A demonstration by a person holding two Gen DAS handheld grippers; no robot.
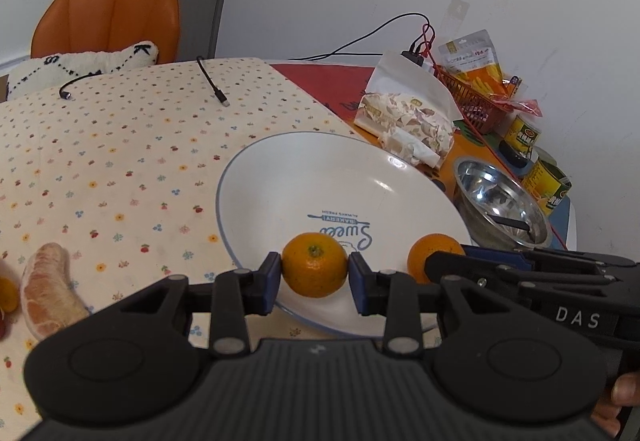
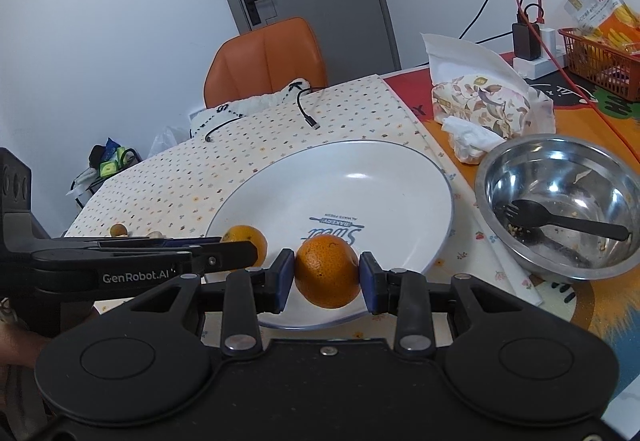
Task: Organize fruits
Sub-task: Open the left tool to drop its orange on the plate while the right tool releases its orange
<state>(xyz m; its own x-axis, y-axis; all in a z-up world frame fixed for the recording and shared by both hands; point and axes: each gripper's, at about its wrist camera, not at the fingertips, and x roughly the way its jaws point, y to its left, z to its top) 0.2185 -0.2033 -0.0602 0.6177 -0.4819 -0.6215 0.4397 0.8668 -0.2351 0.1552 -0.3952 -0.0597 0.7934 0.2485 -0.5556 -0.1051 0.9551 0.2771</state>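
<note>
My left gripper is shut on a small orange with a green stem, held over the near rim of a white plate. My right gripper is shut on a second orange, over the same plate's near rim. Each view shows the other gripper's orange beside it: the second orange in the left wrist view, the stemmed one in the right wrist view. A peeled pomelo segment lies on the dotted tablecloth at the left.
A steel bowl with a black plastic fork stands right of the plate. A floral tissue pack, red basket, cans and cables sit at the back right. An orange chair stands behind the table.
</note>
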